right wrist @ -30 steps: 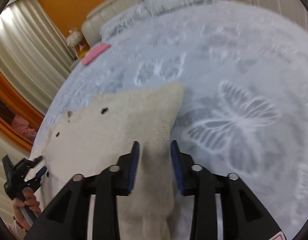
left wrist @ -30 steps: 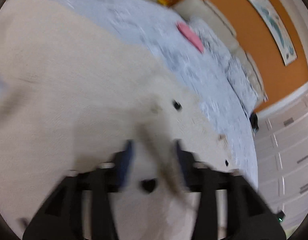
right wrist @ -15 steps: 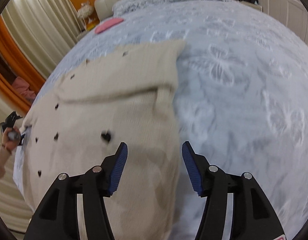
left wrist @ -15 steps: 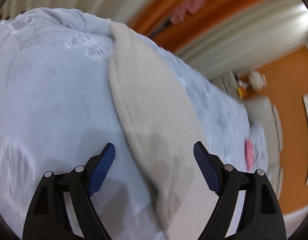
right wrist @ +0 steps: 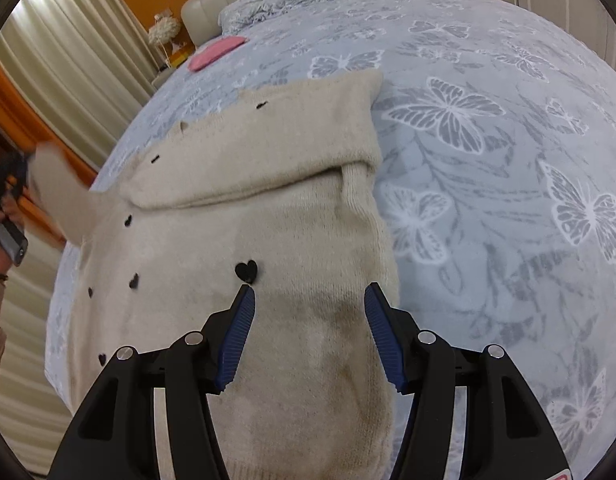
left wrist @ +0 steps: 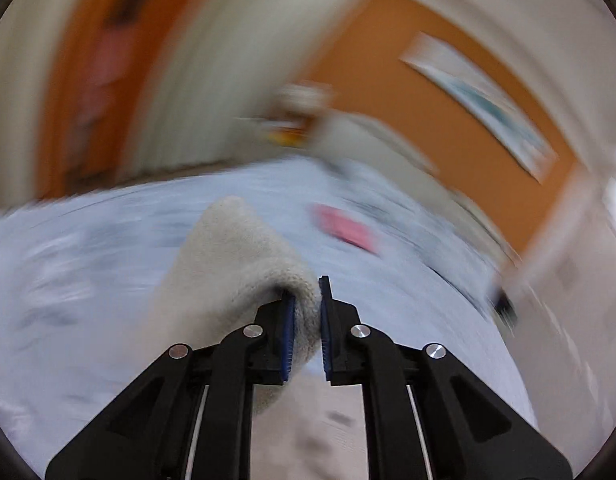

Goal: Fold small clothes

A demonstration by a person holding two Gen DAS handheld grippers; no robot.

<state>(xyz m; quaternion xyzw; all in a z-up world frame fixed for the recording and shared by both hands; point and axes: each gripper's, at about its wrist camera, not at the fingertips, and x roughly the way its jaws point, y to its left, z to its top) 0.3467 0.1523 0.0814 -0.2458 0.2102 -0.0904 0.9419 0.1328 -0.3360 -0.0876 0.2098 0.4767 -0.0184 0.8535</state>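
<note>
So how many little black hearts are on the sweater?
8 on the cream sweater: one by the right gripper, four lower left, three smaller marks near the top. Folds may hide more.

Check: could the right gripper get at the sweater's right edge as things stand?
Probably yes. The right gripper hangs open over the cream sweater, nothing covers that edge, and the left gripper pinches a sleeve elsewhere.

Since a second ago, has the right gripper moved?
Yes. The right gripper drew back along the cream sweater: the pink item looks farther off, and more sweater shows ahead of its open jaws.
</note>
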